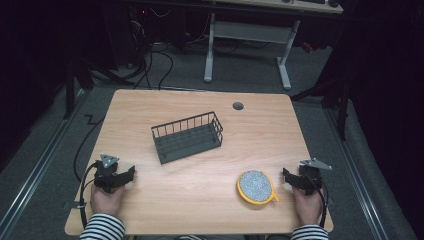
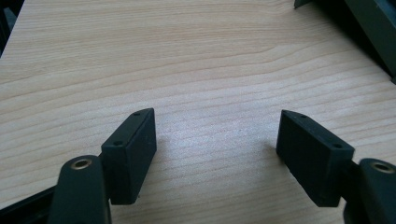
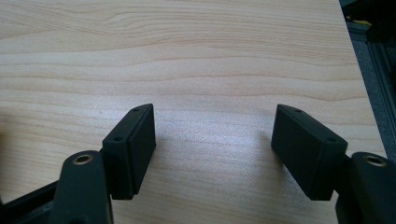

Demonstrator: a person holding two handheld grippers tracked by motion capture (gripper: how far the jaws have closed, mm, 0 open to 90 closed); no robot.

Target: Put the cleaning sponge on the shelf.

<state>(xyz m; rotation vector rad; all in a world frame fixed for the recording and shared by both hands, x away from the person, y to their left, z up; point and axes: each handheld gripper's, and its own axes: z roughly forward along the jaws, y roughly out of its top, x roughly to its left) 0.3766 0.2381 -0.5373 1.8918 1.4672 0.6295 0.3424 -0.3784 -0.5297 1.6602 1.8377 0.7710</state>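
A dark wire basket (image 1: 187, 136) stands empty near the middle of the wooden table (image 1: 200, 200). A round speckled scrubber with a yellow rim (image 1: 256, 186) lies at the front right. My left gripper (image 1: 122, 176) rests at the front left edge, held by a hand in a striped sleeve; its jaws stand wide apart over bare wood (image 2: 217, 135). My right gripper (image 1: 291, 178) sits at the front right, just right of the scrubber, and is also open with nothing between its fingers (image 3: 212, 130).
A corner of the basket (image 2: 369, 28) shows at the upper right of the left gripper view. A round cable hole (image 1: 238, 106) sits near the table's far edge. Beyond the table stand a white desk frame (image 1: 250, 45) and floor cables. The table's right edge (image 3: 359, 70) runs close to the right gripper.
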